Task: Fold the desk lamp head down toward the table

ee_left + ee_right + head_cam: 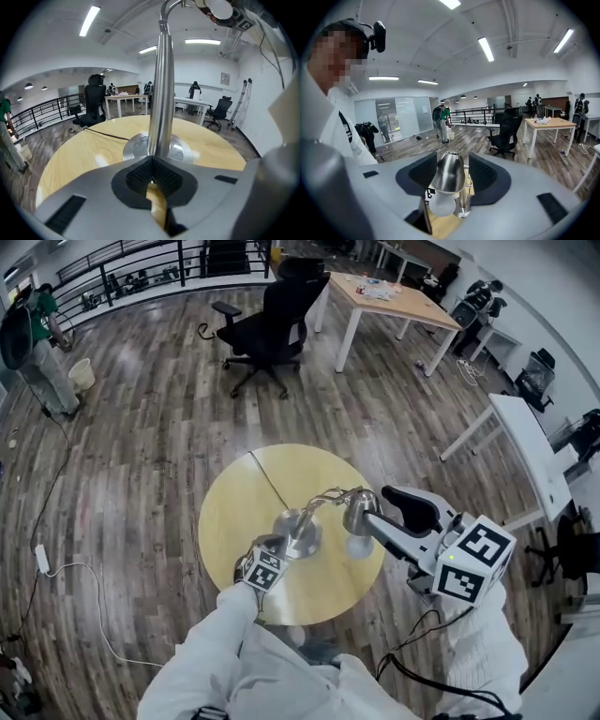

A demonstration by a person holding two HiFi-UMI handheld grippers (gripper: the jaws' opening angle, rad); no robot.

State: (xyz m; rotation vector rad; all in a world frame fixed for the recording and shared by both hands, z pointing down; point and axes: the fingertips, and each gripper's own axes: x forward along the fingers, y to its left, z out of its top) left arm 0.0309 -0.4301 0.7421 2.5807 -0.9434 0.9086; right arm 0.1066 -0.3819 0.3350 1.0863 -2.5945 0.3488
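A chrome desk lamp stands on a round yellow table (234,512). Its base (305,542) carries an upright pole (161,93), and a bent neck arches right to the lamp head (360,507). The head points down with its white bulb (359,545) just above the tabletop. My left gripper (279,547) is low at the foot of the pole, and in the left gripper view its pads (140,176) meet at the tips right against the pole. My right gripper (452,161) is open, with the lamp head (449,176) between its pads and untouched.
The lamp's black cord (267,479) runs over the table's far edge. A black office chair (267,324) and a wooden desk (389,301) stand beyond, a white table (530,442) at the right. A person (42,352) stands far left. A white cable (66,573) lies on the floor.
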